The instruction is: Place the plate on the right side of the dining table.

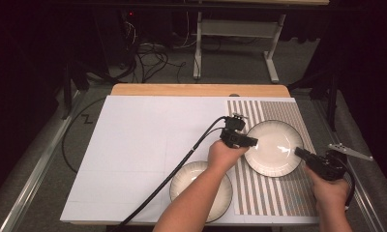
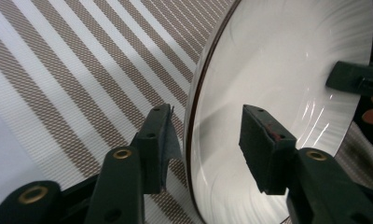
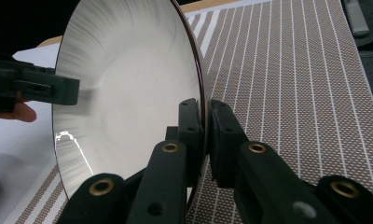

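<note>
My right gripper [image 3: 205,140] pinches the plate [image 1: 274,147] rim; my left gripper [image 2: 205,149] straddles it agape, seemingly untouching. One-sided hold may slip.

This looks like a lab or recording studio rather than a home. The tabletop [image 1: 133,140] is covered with a plain white sheet and stands in a dark room hung with black curtains [image 1: 27,58], on grey carpet [image 1: 230,67]. Behind it, loose cables [image 1: 148,58] lie tangled on the floor beside the white metal legs of another desk [image 1: 271,60].
</note>
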A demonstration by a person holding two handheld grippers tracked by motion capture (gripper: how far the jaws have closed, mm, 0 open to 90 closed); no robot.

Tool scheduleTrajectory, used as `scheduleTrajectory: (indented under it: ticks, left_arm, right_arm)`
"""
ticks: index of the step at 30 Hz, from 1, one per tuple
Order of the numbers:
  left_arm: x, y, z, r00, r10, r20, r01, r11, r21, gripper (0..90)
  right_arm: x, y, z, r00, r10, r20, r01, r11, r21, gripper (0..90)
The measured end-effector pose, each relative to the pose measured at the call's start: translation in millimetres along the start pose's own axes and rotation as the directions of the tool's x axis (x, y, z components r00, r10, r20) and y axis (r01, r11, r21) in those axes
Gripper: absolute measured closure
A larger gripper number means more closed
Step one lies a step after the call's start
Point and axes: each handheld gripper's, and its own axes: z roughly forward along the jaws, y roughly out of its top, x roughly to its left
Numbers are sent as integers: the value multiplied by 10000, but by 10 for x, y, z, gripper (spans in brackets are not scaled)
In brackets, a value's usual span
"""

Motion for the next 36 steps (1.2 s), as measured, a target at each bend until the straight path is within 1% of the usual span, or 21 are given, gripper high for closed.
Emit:
scheduleTrajectory:
  ticks: [1, 3, 4, 6, 9, 12, 14, 16, 18, 21, 22, 26, 28, 29, 31, 32, 34, 36]
  left_arm:
    - [11, -5, -33, 9998, 179, -77, -179, 9998, -49, 525]
    - [36, -9, -90, 9996, 262, -141, -264, 9995, -175, 496]
    - [59, -6, -145, 9996, 263, -117, -266, 9993, -272, 486]
    - [92, 6, -235, 9997, 257, -35, -258, 9990, -366, 464]
    - [153, 47, -414, 9994, 308, 139, -298, 9975, -646, 449]
    - [224, 102, -588, 9993, 158, 340, -129, 9964, -843, 427]
    - [266, 130, -721, 9985, 140, 525, -88, 9952, -974, 412]
    - [304, 140, -839, 9976, 172, 663, -106, 9952, -977, 391]
    - [346, 141, -945, 9973, 246, 694, -176, 9948, -1000, 369]
    - [455, 129, -1148, 9971, 435, 619, -366, 9934, -1085, 356]
    - [485, 128, -1193, 9970, 445, 629, -373, 9931, -1112, 349]
    - [650, 131, -1459, 9971, 437, 617, -349, 9899, -1374, 318]
    - [712, 130, -1571, 9972, 439, 604, -342, 9876, -1531, 297]
    - [755, 129, -1652, 9972, 494, 567, -393, 9852, -1667, 287]
    - [808, 125, -1772, 9969, 605, 508, -497, 9799, -1931, 253]
    - [843, 120, -1858, 9967, 670, 464, -560, 9766, -2075, 237]
    - [895, 108, -1985, 9958, 838, 367, -734, 9713, -2264, 207]
    - [957, 83, -2152, 9944, 1021, 277, -921, 9643, -2483, 189]
  right_arm:
    - [-2, 2, 5, 10000, -17, 7, 17, 10000, -13, 869]
    - [-4, 7, 23, 10000, -1, 29, 1, 10000, -16, 867]
    - [-5, 10, 29, 10000, -5, 42, 5, 10000, 10, 867]
    - [-3, 21, 50, 10000, 3, 93, -3, 10000, 51, 865]
    - [3, 30, 65, 9998, -31, 188, 29, 9999, 116, 861]
    - [3, 34, 77, 9995, -43, 304, 37, 9998, 204, 857]
    - [0, 35, 87, 9994, 11, 359, -21, 9997, 259, 853]
    - [-4, 37, 103, 9990, -16, 438, 2, 9995, 322, 849]
    - [-10, 36, 120, 9986, 8, 521, -29, 9992, 408, 842]
    - [-25, 32, 139, 9984, 101, 553, -128, 9987, 487, 840]
    - [-27, 33, 141, 9984, 105, 557, -132, 9987, 496, 840]
    - [-22, 35, 149, 9980, 77, 626, -109, 9986, 510, 837]
    - [-20, 33, 154, 9975, 115, 701, -154, 9984, 551, 833]
    - [-23, 32, 157, 9973, 90, 730, -131, 9983, 562, 831]
    - [-28, 29, 165, 9968, 143, 785, -191, 9980, 610, 827]
    - [-30, 28, 167, 9966, 165, 808, -215, 9978, 624, 826]
    - [-30, 27, 173, 9960, 213, 866, -269, 9976, 642, 825]
    - [-27, 28, 177, 9957, 248, 895, -306, 9975, 641, 824]
